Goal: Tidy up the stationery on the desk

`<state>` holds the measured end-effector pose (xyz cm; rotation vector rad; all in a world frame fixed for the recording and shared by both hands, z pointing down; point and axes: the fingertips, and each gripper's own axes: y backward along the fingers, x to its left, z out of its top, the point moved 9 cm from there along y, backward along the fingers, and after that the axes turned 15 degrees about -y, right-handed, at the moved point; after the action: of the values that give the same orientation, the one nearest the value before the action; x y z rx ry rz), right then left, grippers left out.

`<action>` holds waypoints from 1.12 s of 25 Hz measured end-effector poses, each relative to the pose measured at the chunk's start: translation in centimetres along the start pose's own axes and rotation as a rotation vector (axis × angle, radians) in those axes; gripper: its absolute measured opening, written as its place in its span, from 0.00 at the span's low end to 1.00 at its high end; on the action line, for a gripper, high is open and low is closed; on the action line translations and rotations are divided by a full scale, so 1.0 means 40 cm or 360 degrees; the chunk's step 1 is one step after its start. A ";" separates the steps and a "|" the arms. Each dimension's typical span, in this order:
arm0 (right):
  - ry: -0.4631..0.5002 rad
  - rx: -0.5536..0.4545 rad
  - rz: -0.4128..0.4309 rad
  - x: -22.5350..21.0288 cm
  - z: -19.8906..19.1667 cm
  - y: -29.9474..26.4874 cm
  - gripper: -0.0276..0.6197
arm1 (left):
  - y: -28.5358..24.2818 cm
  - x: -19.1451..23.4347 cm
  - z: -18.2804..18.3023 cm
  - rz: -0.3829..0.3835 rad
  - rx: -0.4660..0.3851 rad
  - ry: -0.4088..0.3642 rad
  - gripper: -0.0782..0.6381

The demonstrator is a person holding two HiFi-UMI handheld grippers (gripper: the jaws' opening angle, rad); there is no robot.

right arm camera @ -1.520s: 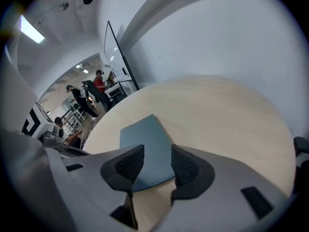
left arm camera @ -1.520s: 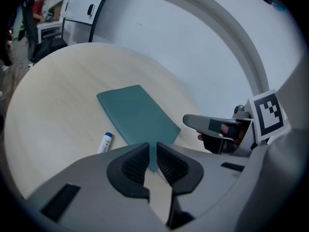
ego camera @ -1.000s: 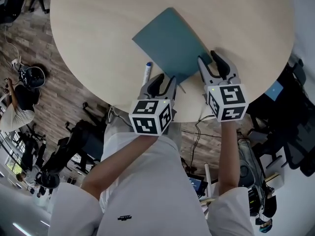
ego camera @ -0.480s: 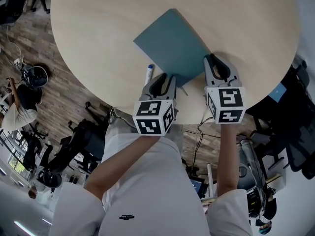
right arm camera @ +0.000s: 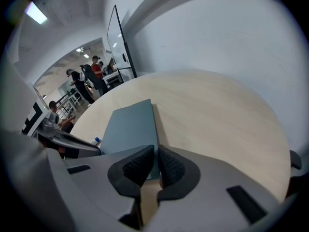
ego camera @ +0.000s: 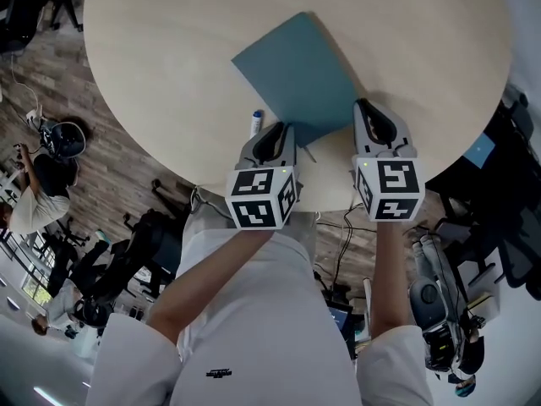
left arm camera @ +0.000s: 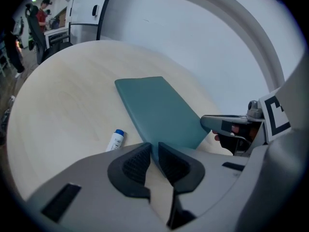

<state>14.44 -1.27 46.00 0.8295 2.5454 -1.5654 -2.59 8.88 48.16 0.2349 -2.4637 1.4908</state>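
Observation:
A teal notebook (ego camera: 296,74) lies slantwise on the round pale wooden table (ego camera: 169,41). My left gripper (ego camera: 283,131) is at the notebook's near corner, jaws closed on its edge (left arm camera: 159,115). My right gripper (ego camera: 366,108) grips the near right edge (right arm camera: 130,124), jaws shut on it. The notebook's right side casts a shadow, so it looks slightly raised. A white tube with a blue cap (ego camera: 254,123) lies on the table just left of the left gripper; it also shows in the left gripper view as the tube (left arm camera: 115,140).
The table's near edge (ego camera: 321,201) runs just under both grippers. Beyond the table are a wooden floor, office chairs (ego camera: 127,244) and cables. People sit far left (ego camera: 34,201). A white wall stands behind the table (right arm camera: 217,42).
Both grippers have stayed on the notebook's near edge. The notebook has shifted slightly to the right and away; the right gripper has drawn back a little.

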 end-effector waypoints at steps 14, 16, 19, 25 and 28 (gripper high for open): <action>-0.0309 -0.0007 -0.0051 -0.003 -0.134 0.077 0.12 | -0.004 0.007 0.051 -0.0004 0.0011 -0.0282 0.19; -0.0341 -0.0018 -0.0064 0.001 -0.143 0.087 0.12 | -0.002 0.004 0.054 -0.0020 0.0016 -0.0326 0.19; -0.0379 -0.0025 -0.0090 0.023 -0.148 0.090 0.12 | 0.002 0.020 0.061 -0.0044 0.0022 -0.0357 0.19; -0.0455 -0.0044 -0.0140 0.059 -0.185 0.099 0.12 | 0.001 0.030 0.080 -0.0056 0.0032 -0.0519 0.19; -0.0444 -0.0035 -0.0181 0.078 -0.209 0.104 0.12 | 0.003 0.028 0.082 -0.0067 0.0037 -0.0568 0.19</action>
<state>15.65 8.48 45.76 0.4337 2.4391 -1.5542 -4.13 6.02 46.94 0.6016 -2.6895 1.5765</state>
